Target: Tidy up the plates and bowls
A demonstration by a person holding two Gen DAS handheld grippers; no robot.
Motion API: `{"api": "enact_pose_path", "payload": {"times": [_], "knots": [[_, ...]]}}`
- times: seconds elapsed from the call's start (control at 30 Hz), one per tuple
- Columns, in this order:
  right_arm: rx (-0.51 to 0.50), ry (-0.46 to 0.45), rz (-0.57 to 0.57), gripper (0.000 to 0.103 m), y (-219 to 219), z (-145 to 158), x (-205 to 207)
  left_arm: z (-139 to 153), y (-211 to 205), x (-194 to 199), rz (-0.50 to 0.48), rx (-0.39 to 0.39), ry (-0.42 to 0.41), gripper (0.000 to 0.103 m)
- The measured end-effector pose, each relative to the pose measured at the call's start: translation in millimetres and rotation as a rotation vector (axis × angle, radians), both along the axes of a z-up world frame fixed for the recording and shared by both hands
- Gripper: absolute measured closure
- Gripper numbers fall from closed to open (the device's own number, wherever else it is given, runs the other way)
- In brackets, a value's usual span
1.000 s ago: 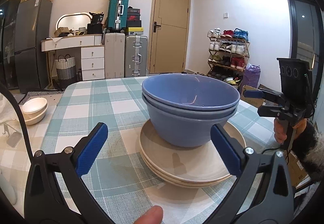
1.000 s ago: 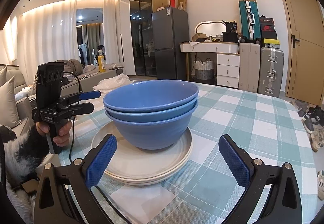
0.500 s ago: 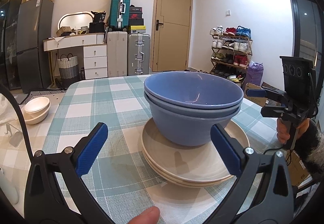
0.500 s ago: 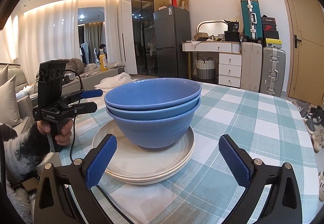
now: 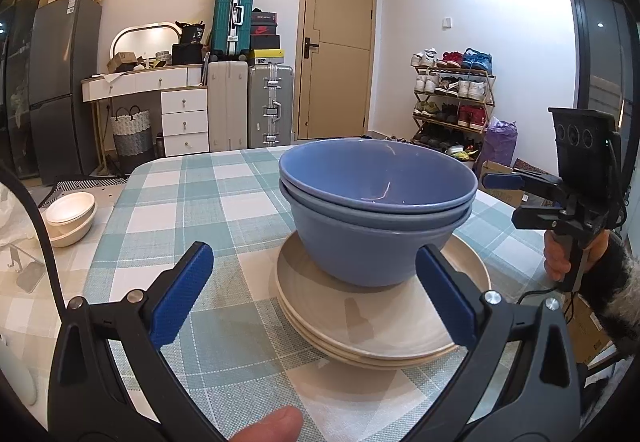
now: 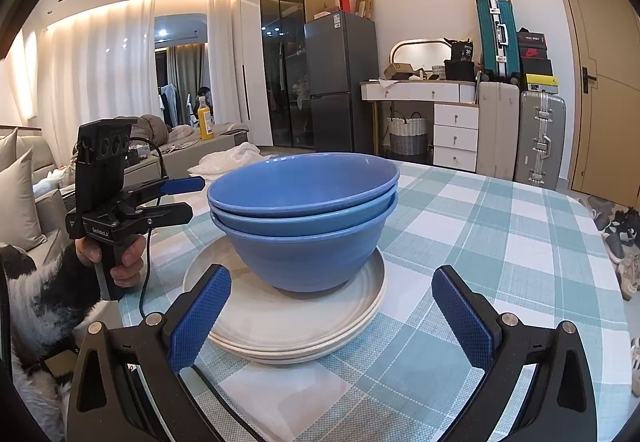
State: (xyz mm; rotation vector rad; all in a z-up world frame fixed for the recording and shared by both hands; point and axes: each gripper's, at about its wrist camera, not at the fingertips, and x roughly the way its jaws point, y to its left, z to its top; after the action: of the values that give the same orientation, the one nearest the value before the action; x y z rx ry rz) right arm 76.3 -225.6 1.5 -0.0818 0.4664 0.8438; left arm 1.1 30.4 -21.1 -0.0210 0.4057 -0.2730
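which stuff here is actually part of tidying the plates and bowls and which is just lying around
Part of the job:
- blue bowls, two nested
- cream plates, a stack under the bowls
- left gripper, open
- right gripper, open

Just lying about:
- checked tablecloth
- white bowls, off the table
- suitcases
- shoe rack
- fridge

Two round blue bowls [image 5: 376, 198] sit one inside the other. Three flat cream plates [image 5: 384, 326] are stacked under them.
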Motion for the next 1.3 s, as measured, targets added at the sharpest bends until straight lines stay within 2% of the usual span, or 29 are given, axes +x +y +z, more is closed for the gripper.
{"api": "enact_pose_path", "payload": {"times": [1.3], "knots": [[0.011, 0.02, -0.007, 0.0, -3.2, 0.6, 4.4, -1.9, -1.9, 2.3, -0.005, -0.005, 0.015, 0.002]]}}
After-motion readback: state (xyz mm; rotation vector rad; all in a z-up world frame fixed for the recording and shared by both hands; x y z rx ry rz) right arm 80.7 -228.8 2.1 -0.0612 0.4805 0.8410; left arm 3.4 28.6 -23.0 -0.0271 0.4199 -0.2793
